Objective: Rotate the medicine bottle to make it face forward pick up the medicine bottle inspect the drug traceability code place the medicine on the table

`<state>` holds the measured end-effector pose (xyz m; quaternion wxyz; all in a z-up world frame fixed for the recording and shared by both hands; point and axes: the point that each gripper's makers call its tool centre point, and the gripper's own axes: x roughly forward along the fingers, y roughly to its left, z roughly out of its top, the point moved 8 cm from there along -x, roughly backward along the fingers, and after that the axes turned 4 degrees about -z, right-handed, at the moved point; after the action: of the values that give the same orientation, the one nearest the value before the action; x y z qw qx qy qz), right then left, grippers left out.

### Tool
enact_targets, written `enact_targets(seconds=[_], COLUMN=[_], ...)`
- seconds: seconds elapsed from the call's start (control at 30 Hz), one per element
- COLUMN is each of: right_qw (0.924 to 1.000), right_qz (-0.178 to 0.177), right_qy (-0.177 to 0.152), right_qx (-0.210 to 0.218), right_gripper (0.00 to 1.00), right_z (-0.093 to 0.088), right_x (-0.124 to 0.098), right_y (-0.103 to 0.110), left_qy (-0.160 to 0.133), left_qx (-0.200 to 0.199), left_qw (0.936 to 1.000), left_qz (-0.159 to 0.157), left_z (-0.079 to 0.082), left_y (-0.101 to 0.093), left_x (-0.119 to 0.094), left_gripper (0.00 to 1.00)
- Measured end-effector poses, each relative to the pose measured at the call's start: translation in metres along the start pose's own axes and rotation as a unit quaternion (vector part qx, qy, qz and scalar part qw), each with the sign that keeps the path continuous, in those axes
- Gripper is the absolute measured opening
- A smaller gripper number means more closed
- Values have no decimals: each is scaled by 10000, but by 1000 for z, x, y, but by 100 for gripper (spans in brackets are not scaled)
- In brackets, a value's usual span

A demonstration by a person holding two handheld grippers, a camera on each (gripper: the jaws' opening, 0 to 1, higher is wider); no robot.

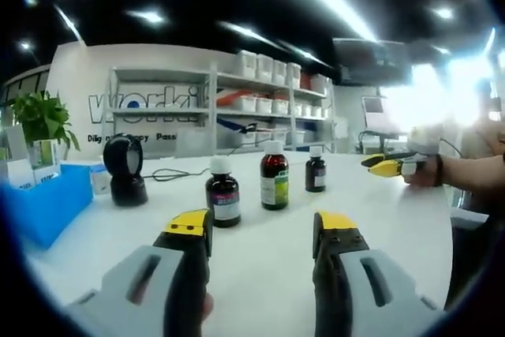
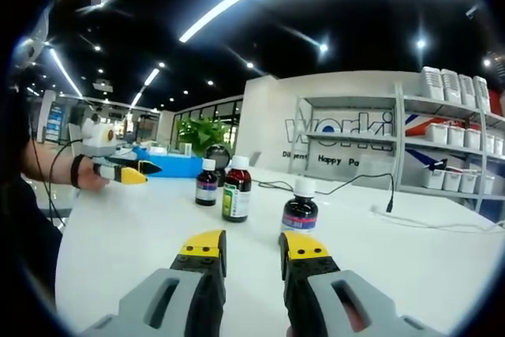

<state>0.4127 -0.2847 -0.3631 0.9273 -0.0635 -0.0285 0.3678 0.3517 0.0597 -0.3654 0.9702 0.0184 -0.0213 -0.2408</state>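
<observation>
Left gripper view has the left gripper point(image 1: 263, 230) at lower centre, jaws apart and empty above the white table point(image 1: 260, 274). Three medicine bottles point(image 1: 274, 176) stand mid-frame, the black scanner point(image 1: 125, 170) at left. Right gripper view shows the right gripper point(image 2: 252, 245), jaws parted, empty, near the closest bottle point(image 2: 300, 211).

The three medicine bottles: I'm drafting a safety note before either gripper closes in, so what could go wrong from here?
1. The three medicine bottles, left, middle and small, stand close together; reaching for one could tip a neighbour.
2. They look like glass with narrow bases, so a slipped grip might roll one across the white table.
3. A black cable and a scanner lie behind them; a wide swing might snag either.
</observation>
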Motion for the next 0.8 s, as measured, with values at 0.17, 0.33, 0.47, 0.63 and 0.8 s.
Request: enact_targets(seconds=[0.17,0.33,0.47,0.63,0.8], right_qw=[10000,9999,9996,9996,9995], right_qz=[-17,-26,-33,-54,-72], right_qy=[-17,-33,-91,-68,-77], right_qx=[50,119,250,262,298], right_gripper=[23,22,22,22,22], right_z=[1,0,1,1,1], right_x=[0,0,-1,-1,-1], right_y=[0,-2,-4,-5,-5], left_qy=[-71,-122,-159,-81,-118], left_qx=[-164,-221,-277,-154,-202], left_qw=[9998,9995,9992,9997,9995], left_qz=[126,200,234,184,203], left_z=[1,2,3,2,2], left_y=[2,3,4,1,4], left_x=[-2,-3,-4,-2,-3], left_gripper=[41,41,41,41,41])
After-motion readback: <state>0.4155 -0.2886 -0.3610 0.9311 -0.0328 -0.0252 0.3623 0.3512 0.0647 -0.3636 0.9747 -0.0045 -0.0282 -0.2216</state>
